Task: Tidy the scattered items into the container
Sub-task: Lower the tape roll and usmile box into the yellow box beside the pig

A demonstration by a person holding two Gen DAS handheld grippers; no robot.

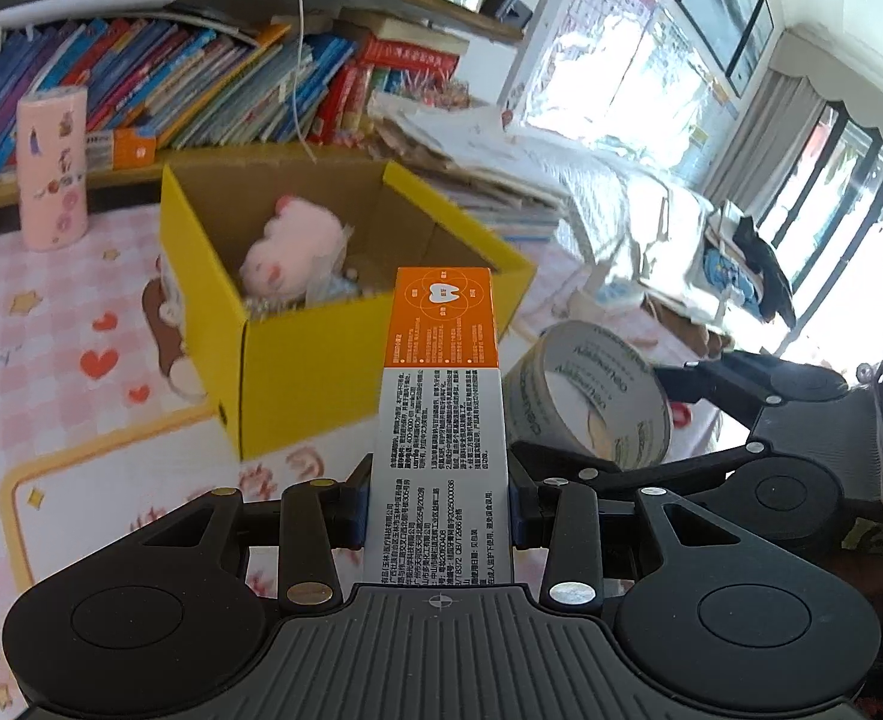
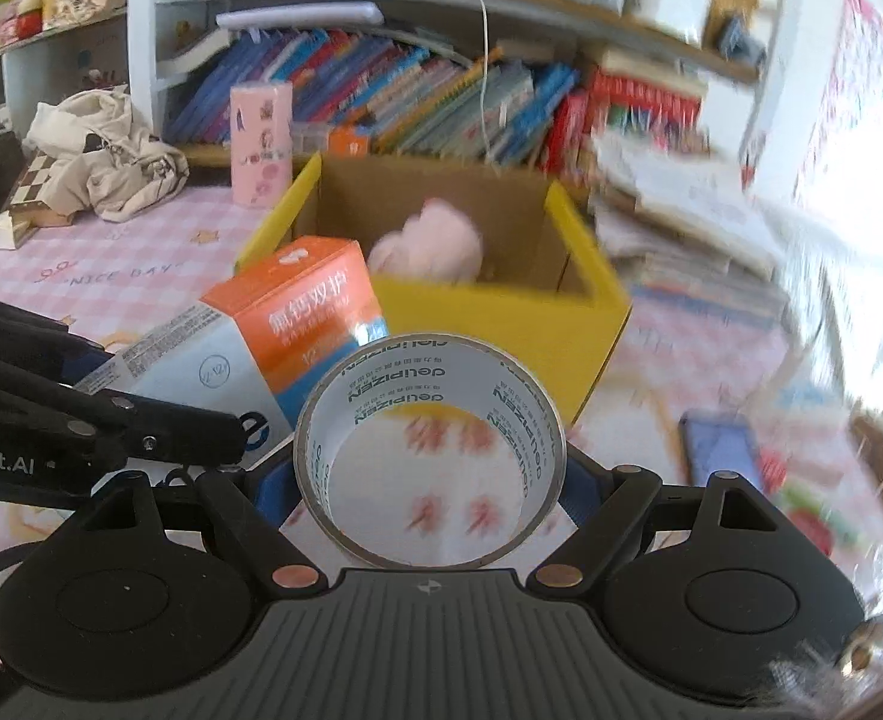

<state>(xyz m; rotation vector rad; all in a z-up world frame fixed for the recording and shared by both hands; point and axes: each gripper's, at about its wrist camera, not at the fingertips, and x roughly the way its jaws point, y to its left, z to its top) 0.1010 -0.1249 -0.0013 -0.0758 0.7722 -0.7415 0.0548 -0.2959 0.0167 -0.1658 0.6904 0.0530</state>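
My left gripper (image 1: 438,507) is shut on an orange and white toothpaste box (image 1: 441,408), which sticks out forward toward the yellow cardboard box (image 1: 297,384). A pink plush toy (image 1: 294,252) lies inside that box. My right gripper (image 2: 429,480) is shut on a roll of clear tape (image 2: 432,420), held by its sides in front of the yellow cardboard box (image 2: 501,330). In the right wrist view the toothpaste box (image 2: 285,324) and the left gripper's arm are at the left, and the plush toy (image 2: 429,246) shows inside the box. The tape roll (image 1: 591,396) also shows in the left wrist view.
A pink checked cloth (image 1: 51,312) covers the table. A pink cylinder (image 1: 51,168) stands at the back left before a shelf of books (image 1: 201,84). Stacked papers (image 1: 489,168) lie right of the box. A blue phone (image 2: 720,444) lies at the right, crumpled fabric (image 2: 105,162) at the back left.
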